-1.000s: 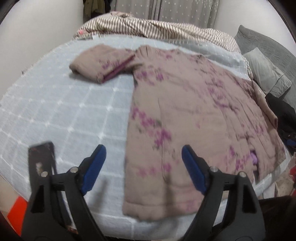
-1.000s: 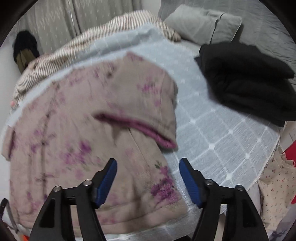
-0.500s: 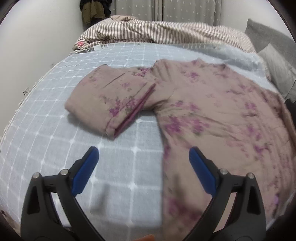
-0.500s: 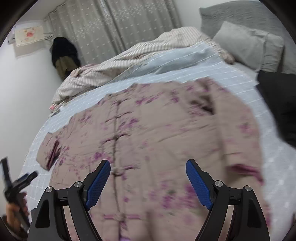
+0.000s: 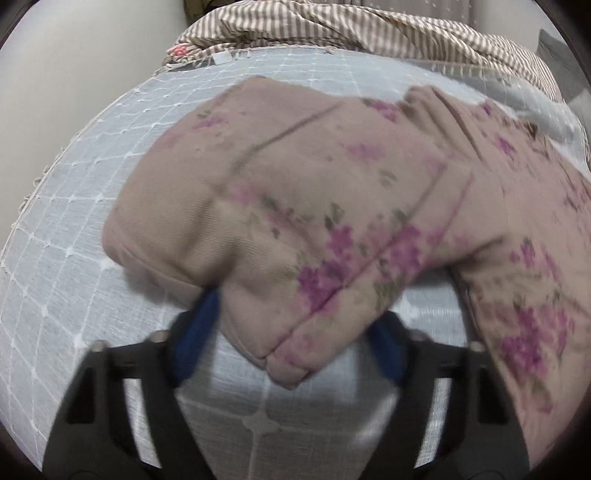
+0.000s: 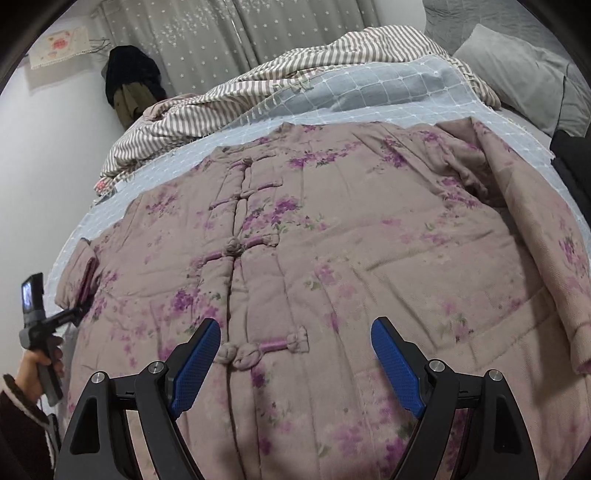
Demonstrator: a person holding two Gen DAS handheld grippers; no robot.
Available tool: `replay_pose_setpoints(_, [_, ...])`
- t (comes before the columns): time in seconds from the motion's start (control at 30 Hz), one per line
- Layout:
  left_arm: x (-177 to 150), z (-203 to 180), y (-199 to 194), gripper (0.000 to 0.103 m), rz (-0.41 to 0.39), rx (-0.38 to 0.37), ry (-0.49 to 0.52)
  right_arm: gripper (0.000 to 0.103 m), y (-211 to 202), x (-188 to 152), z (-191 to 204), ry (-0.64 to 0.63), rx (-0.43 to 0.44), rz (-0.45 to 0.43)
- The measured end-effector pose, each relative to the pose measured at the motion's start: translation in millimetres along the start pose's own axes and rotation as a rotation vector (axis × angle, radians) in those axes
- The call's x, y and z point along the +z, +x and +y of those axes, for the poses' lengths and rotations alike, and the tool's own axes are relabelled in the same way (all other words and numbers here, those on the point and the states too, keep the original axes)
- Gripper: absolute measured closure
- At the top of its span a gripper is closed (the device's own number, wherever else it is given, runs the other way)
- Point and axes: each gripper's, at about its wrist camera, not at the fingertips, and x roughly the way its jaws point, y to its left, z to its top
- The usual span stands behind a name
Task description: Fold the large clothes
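Left wrist view first: the left gripper [image 5: 291, 332] is right down at the cuff end of the sleeve [image 5: 295, 236] of the padded floral jacket [image 5: 517, 229]. The jaws stand wide apart, one blue pad [image 5: 195, 332] on each side of the cuff, and the folded sleeve end bulges between them. The picture is smeared, so I cannot tell whether the pads actually press the cloth; they look spread, not clenched. The sleeve lies across the pale blue checked bedcover [image 5: 74, 229], and the jacket body runs off to the right. A striped duvet [image 5: 332, 29] is heaped at the far edge of the bed.

Over to the right wrist view: the right gripper [image 6: 295, 358] hovers above the jacket's [image 6: 369, 240] lower front, jaws released and wide, gripping nothing. Between the blue pads [image 6: 195, 365] shows a knotted frog fastening [image 6: 258, 350], part of the row running up the closed front. The jacket lies spread flat, front up, filling most of the bed [image 6: 369, 92]. Far left, the left hand [image 6: 37, 365] holds the other gripper against the sleeve cuff [image 6: 79, 277]. Grey pillows [image 6: 517, 70] sit at the right, something black [image 6: 572, 166] at the edge beside them, and starred curtains [image 6: 221, 44] hang behind.
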Motion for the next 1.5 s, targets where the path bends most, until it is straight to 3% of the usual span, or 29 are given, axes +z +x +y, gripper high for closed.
replay_pose_setpoints(0.07, [7.7,8.3,-12.1,0.069,-0.018,-0.034,-0.006,0.018,1.8,2.0,4.9,-0.032,-0.024,-0.007])
replay_pose_setpoints(0.2, [27.8,53.3,-50.1,0.074,-0.089,-0.111,-0.136,0.018,4.3,4.8,14.6,-0.067,-0.032,-0.02])
replay_pose_setpoints(0.37, [48.4,158.2,-82.9,0.075,-0.166,-0.09,-0.395,0.018,7.7,6.9,24.8,-0.075,-0.031,-0.031])
replay_pose_setpoints(0.43, [48.8,193.6,-84.7,0.07,-0.182,-0.035,-0.457,0.018,9.7,8.0,27.4,-0.068,-0.025,-0.031])
replay_pose_setpoints(0.5, [45.0,231.1,-79.4,0.047,-0.18,0.041,-0.524,0.018,10.6,8.5,29.2,-0.065,-0.025,-0.033])
replay_pose_setpoints(0.57, [30.9,258.7,-72.9,0.028,-0.169,0.061,-0.581,0.018,11.6,8.4,31.3,-0.073,-0.03,-0.034])
replay_pose_setpoints(0.67, [2.1,289.3,-47.4,0.027,-0.133,0.015,-0.665,0.018,13.6,6.8,32.3,-0.09,-0.047,-0.03])
replay_pose_setpoints(0.83, [-20.3,302.3,1.0,0.027,-0.06,-0.084,-0.778,0.018,15.7,4.0,29.3,-0.062,-0.044,-0.01])
replay_pose_setpoints(0.97, [-19.1,295.2,11.9,0.027,-0.131,-0.138,-0.814,0.018,20.7,0.8,30.9,-0.068,-0.061,-0.002])
replay_pose_setpoints(1.03, [-12.2,295.2,17.6,0.031,-0.149,-0.181,-0.845,0.018,26.6,-1.2,32.0,-0.083,-0.081,0.012])
replay_pose_setpoints(1.13, [-5.7,295.7,32.5,0.062,-0.144,-0.244,-0.923,0.018,34.7,-2.7,32.7,-0.087,-0.094,0.032])
replay_pose_setpoints(1.17, [-4.2,293.4,34.6,0.085,-0.13,-0.219,-0.935,0.018,37.6,-2.5,33.2,-0.091,-0.097,0.037])
replay_pose_setpoints(1.2, [-2.6,291.5,34.1,0.088,-0.137,-0.197,-0.937,0.018,39.7,-2.9,33.7,-0.097,-0.102,0.039])
replay_pose_setpoints(1.3, [-4.6,282.7,1.1,0.091,-0.241,-0.062,-0.942,0.018,43.5,-2.7,34.0,-0.117,-0.124,0.039])
replay_pose_setpoints(1.37, [-9.4,277.7,-12.1,0.091,-0.258,0.032,-0.941,0.018,41.9,-1.8,31.5,-0.116,-0.132,0.032])
replay_pose_setpoints(1.5, [-9.2,265.8,13.0,0.085,-0.097,0.175,-0.847,0.018,35.8,2.1,25.4,-0.086,-0.116,0.021])
